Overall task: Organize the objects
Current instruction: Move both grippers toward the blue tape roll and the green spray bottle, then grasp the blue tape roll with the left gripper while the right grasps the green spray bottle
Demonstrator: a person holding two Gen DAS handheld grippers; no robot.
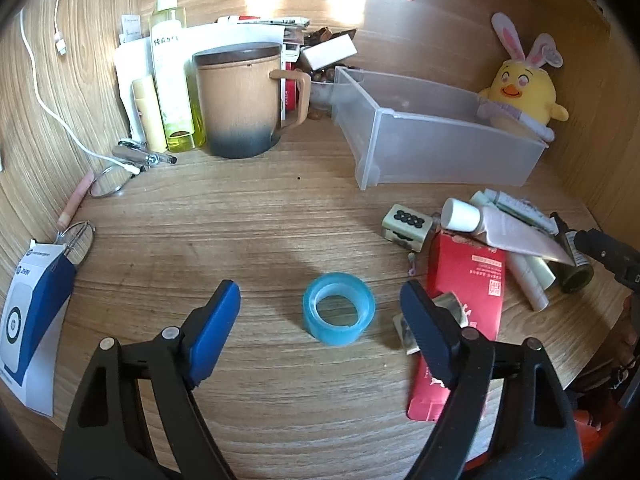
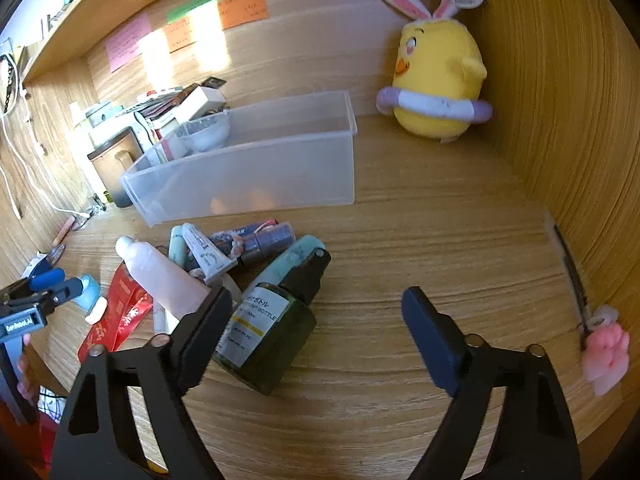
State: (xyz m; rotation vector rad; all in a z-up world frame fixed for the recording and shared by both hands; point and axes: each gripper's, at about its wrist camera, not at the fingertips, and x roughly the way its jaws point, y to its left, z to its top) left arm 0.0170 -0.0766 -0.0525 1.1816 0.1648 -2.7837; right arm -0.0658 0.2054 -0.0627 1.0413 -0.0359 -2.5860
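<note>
Hovering low over the wooden desk (image 1: 256,216), the left gripper (image 1: 320,300) has its blue-padded fingers spread wide, and a roll of blue tape (image 1: 339,309) lies flat on the wood between them, touching neither pad. Just right of the tape sits a red packet (image 1: 468,292), partly behind the right-hand finger, with a small green hole punch (image 1: 406,226) beyond it. Past the packet lies a heap of tubes, the topmost a pink tube with a white cap (image 1: 496,228). A translucent plastic bin (image 1: 432,136) stands farther back with its open top showing, and a yellow chick plush with rabbit ears (image 1: 520,88) sits at its far right end against the wall. At back left stands a tan lidded mug (image 1: 244,104), next to a yellow-green spray bottle (image 1: 172,72). The right gripper (image 2: 318,308) also hangs with fingers apart and nothing held; a dark green spray bottle (image 2: 272,328) lies on its side just beside the left-hand finger, slightly overlapped by it in the right wrist view. The tube heap (image 2: 208,256) lies beyond that bottle, in front of the bin. A pink paw charm (image 2: 606,354) rests near the right wall.
</note>
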